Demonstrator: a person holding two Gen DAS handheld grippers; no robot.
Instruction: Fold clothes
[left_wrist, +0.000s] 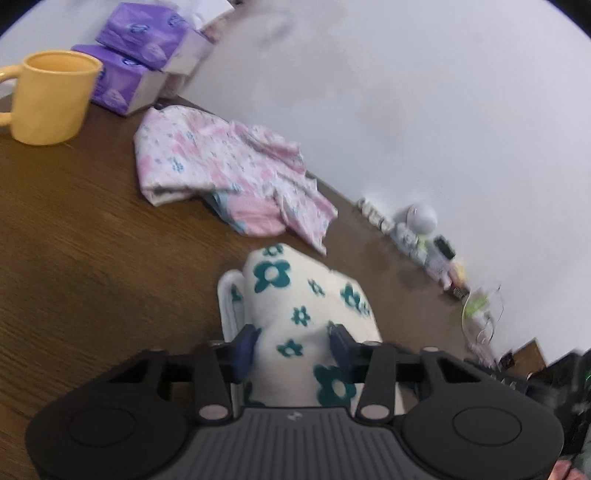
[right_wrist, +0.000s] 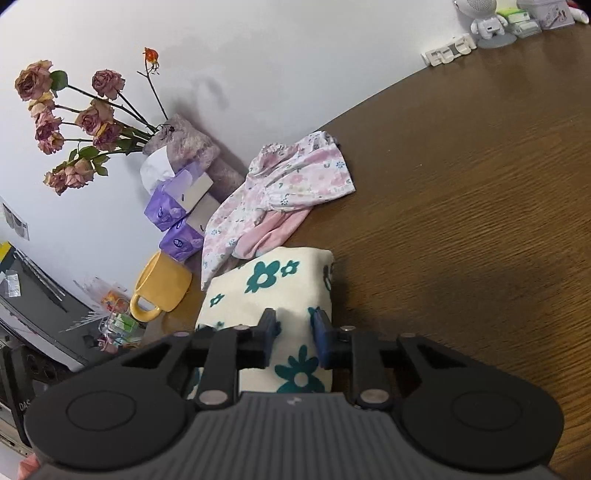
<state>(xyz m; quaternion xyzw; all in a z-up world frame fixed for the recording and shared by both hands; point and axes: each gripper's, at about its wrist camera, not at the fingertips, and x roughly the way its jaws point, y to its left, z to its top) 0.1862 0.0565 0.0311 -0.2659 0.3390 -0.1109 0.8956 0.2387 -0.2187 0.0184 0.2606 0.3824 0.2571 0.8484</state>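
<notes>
Both hand-held grippers are clamped on the cream garment with teal flowers (right_wrist: 273, 288): the left hand-held gripper (left_wrist: 293, 345) pinches a bunched fold, the right hand-held gripper (right_wrist: 293, 332) grips it near one edge. Its near end is cut off behind the gripper bodies. It sits on the brown bench (right_wrist: 480, 184), just in front of the crumpled pink floral clothes (left_wrist: 221, 166). Left view is blurry, so the clutter along the wall is hard to make out.
</notes>
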